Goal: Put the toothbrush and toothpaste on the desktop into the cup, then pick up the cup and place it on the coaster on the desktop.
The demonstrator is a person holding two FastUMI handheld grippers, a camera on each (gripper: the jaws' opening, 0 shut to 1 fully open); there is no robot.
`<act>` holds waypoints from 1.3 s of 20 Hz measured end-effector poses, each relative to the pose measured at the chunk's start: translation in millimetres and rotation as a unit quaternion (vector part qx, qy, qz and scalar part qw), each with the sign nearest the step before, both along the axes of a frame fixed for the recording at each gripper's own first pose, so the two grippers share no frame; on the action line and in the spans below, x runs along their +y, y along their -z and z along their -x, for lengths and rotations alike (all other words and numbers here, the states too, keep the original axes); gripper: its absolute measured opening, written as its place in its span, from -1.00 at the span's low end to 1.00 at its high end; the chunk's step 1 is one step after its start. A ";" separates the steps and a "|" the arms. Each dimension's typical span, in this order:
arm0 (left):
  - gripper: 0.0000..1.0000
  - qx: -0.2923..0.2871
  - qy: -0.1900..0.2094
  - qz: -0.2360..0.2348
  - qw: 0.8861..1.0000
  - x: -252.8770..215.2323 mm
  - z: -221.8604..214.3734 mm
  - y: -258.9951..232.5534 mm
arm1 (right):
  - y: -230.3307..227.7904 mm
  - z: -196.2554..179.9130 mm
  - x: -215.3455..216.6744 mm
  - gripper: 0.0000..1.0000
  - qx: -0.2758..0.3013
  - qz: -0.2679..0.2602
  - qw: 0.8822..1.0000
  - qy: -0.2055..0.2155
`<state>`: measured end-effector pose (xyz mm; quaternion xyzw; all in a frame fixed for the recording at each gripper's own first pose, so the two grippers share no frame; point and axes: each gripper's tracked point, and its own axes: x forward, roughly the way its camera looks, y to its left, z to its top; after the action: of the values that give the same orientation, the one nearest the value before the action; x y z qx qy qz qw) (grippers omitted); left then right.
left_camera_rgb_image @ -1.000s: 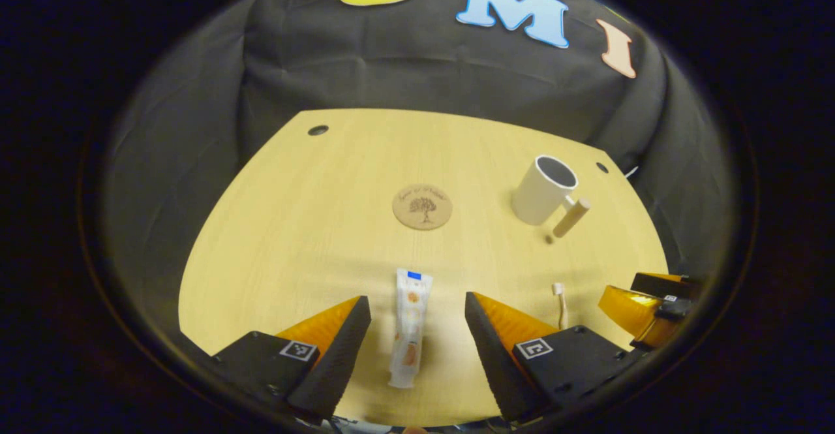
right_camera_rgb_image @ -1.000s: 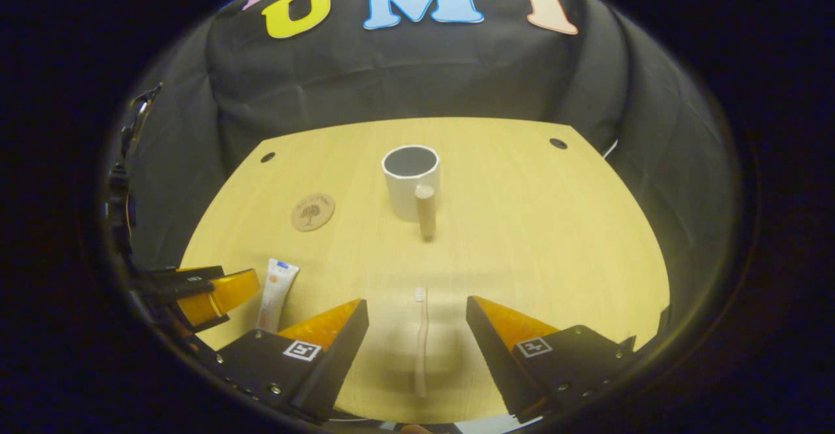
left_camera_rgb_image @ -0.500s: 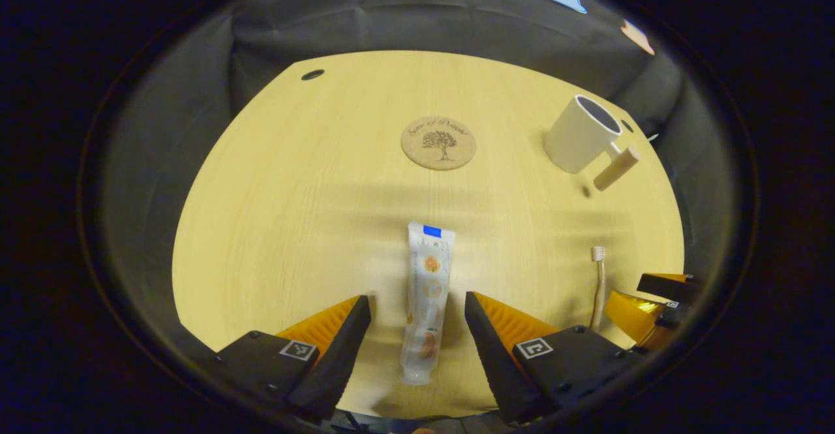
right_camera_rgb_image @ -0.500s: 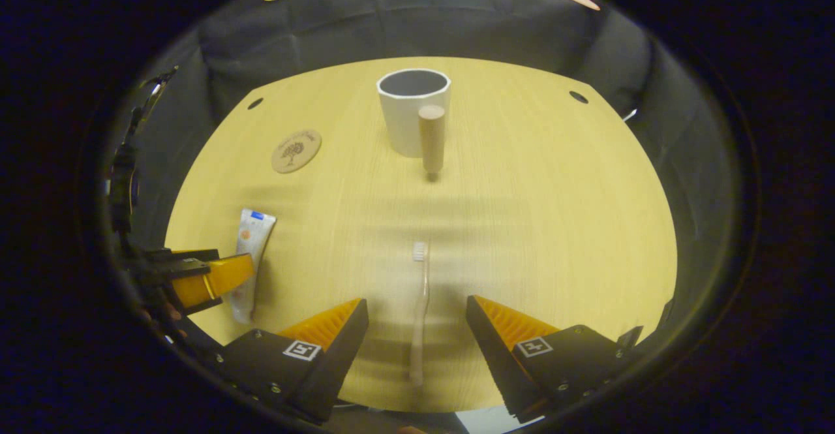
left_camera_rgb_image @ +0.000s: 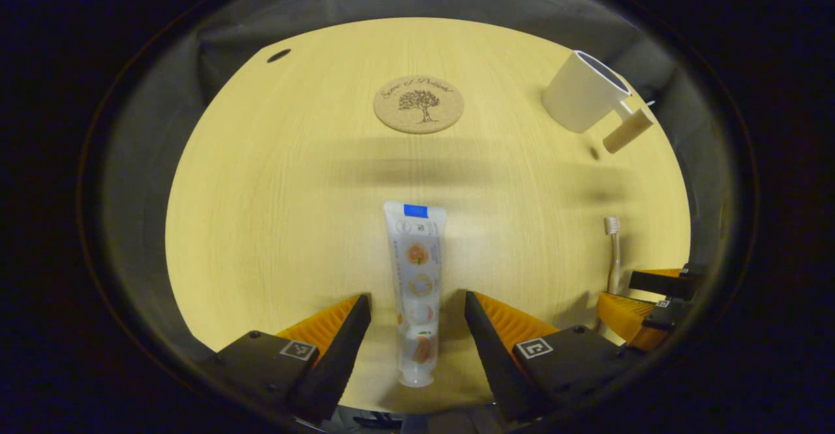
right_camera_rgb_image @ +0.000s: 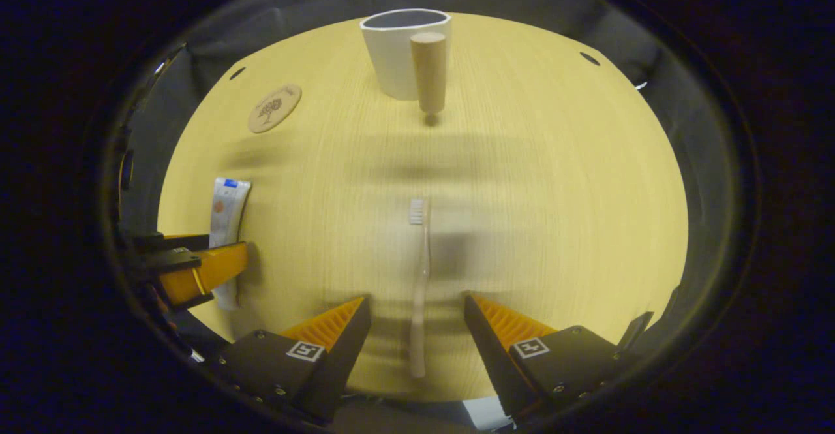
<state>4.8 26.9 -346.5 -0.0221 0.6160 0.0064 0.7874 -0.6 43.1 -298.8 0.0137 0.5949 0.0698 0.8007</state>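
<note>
Left gripper spread, straddling the toothpaste lying flat on the desktop. Right gripper spread likewise around the toothbrush handle. Step in hand: first pickups. Next: both must close squarely, then carry to the cup; the coaster sits well apart.

Matt wood-grain desktop, cork coaster

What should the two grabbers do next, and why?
Probably lower a little and close. The left gripper is open with the toothpaste tube lying between its fingers, and the right gripper is open astride the toothbrush. Neither is gripped yet.
</note>
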 end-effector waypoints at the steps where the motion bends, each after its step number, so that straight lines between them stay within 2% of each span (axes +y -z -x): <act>1: 0.89 0.006 0.001 -0.001 1.000 -0.5 2.2 3.3 | 2.9 3.3 0.5 0.75 0.008 0.001 1.000 -0.002; 2: 0.90 0.012 0.002 -0.002 1.000 -1.1 3.5 5.5 | 3.5 6.0 1.0 0.67 0.017 0.002 1.000 -0.006; 3: 0.89 0.014 0.006 -0.006 1.000 -1.0 3.2 6.3 | 6.8 8.3 0.0 0.68 0.022 0.008 1.000 -0.008; 4: 0.89 0.015 0.009 -0.007 1.000 -1.7 2.7 5.9 | 8.4 9.2 0.7 0.55 0.029 0.008 0.999 -0.011; 5: 0.88 0.018 0.011 -0.008 1.000 -2.5 2.7 5.7 | 9.6 10.7 0.0 0.54 0.033 0.013 0.999 -0.012; 6: 0.88 0.020 0.012 -0.009 1.000 -3.4 2.1 5.9 | 10.4 10.4 -0.7 0.36 0.036 0.015 0.999 -0.011; 8: 0.77 0.025 0.013 -0.008 1.000 -6.0 2.8 6.0 | 11.8 10.9 -3.4 0.17 0.044 0.020 0.999 -0.008; 10: 0.62 0.027 0.014 -0.006 1.000 -10.0 2.1 5.9 | 14.9 5.1 -9.5 0.11 0.043 0.037 0.998 0.000; 11: 0.51 0.028 0.015 -0.006 0.999 -11.0 2.5 5.8 | 14.1 7.0 -9.8 -0.16 0.049 0.036 0.998 0.004; 12: 0.43 0.028 0.014 -0.005 0.999 -11.8 2.2 5.6 | 13.0 8.2 -9.9 -0.31 0.057 0.035 0.998 0.002; 13: 0.36 0.029 0.014 -0.005 0.999 -12.4 2.4 6.0 | 15.9 6.4 -12.7 -0.31 0.057 0.040 0.998 0.002; 14: 0.32 0.029 0.013 -0.005 0.999 -12.3 1.1 5.9 | 16.2 2.9 -15.5 -0.49 0.053 0.048 0.997 0.012; 15: 0.17 0.030 0.012 -0.004 0.999 -12.9 2.0 5.8 | 13.6 6.5 -16.1 -0.66 0.062 0.048 0.997 0.008; 18: 0.05 0.030 0.014 -0.005 0.999 -10.9 0.3 6.2 | 13.4 6.2 -17.7 -0.65 0.064 0.048 0.997 0.004; 19: -0.09 0.033 0.010 -0.004 0.999 -11.8 0.5 6.3 | 19.1 6.1 -17.2 -0.65 0.060 0.045 0.997 0.014; 20: -0.17 0.033 0.014 -0.003 0.999 -12.0 0.1 6.0 | 17.1 10.4 -18.4 -0.82 0.070 0.045 0.996 0.013; 22: -0.24 0.032 0.012 -0.004 0.999 -10.1 0.2 4.3 | 9.9 3.6 -20.0 -0.81 0.063 0.038 0.997 0.021; 23: -0.27 0.031 0.012 -0.003 0.999 -10.6 0.8 4.9 | 14.0 5.5 -19.9 -0.90 0.067 0.033 0.997 0.022; 24: -0.27 0.030 0.010 -0.007 0.999 -7.3 -0.4 3.7 | 14.0 4.3 -19.5 -0.90 0.065 0.027 0.997 0.026; 25: -0.39 0.029 0.007 -0.005 1.000 -8.1 0.1 4.1 | 14.0 4.9 -18.1 -0.90 0.068 0.019 0.997 0.028; 26: -0.36 0.029 0.010 -0.001 1.000 -7.9 1.0 4.1 | 13.4 3.8 -17.6 -0.90 0.066 0.012 0.997 0.032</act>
<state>3.8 19.0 -350.6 -0.0149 0.6386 0.0004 0.7694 -4.3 25.5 -312.2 0.0274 0.6465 0.0355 0.7616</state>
